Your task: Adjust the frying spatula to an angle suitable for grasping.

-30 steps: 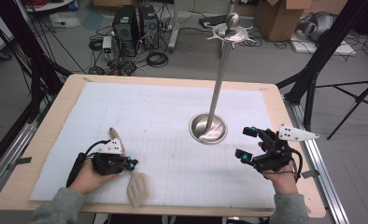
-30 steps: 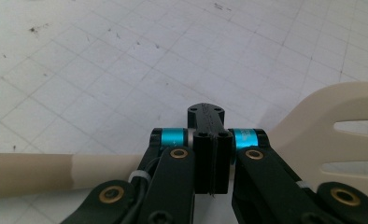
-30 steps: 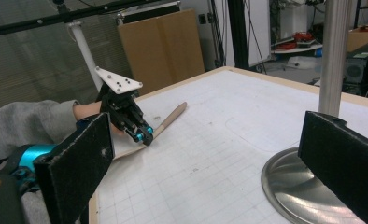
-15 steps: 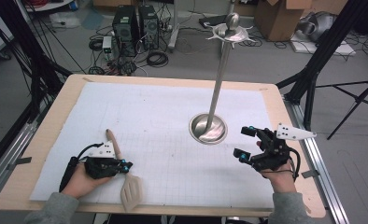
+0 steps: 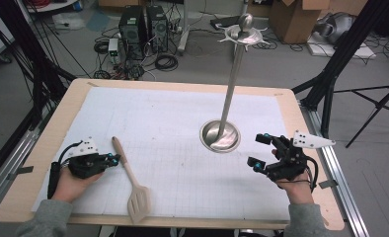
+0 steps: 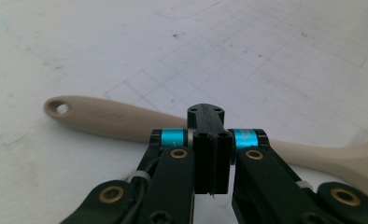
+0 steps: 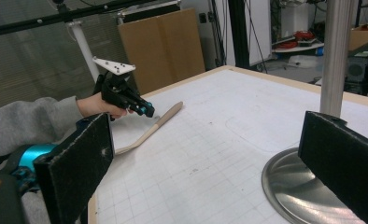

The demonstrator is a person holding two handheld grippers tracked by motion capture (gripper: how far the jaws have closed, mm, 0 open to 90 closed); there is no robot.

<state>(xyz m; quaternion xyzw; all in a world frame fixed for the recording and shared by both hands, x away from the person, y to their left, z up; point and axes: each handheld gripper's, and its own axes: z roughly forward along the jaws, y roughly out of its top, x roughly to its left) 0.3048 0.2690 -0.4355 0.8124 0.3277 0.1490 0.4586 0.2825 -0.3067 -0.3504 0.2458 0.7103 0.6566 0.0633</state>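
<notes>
A beige spatula [image 5: 128, 177] lies flat on the white gridded sheet, its handle pointing away and its slotted head near the front edge. My left gripper [image 5: 114, 159] is shut and empty, its tips just left of the handle. In the left gripper view the shut jaws [image 6: 209, 122] stop short of the handle [image 6: 112, 119], which runs across behind them. My right gripper [image 5: 259, 150] stands open and empty, right of the steel stand base [image 5: 220, 136]. Its pads [image 7: 74, 168] frame the far-off spatula [image 7: 159, 123] and the left gripper [image 7: 147, 111].
A steel pole [image 5: 234, 74] rises from the round base to a pronged top [image 5: 242, 34]. The wooden table edge [image 5: 49, 143] borders the sheet. Computers, cables, boxes and tripod legs stand on the floor beyond the table.
My left gripper has slid left off the spatula handle, which now lies fully exposed. The spatula has barely shifted. The right gripper has held still.
</notes>
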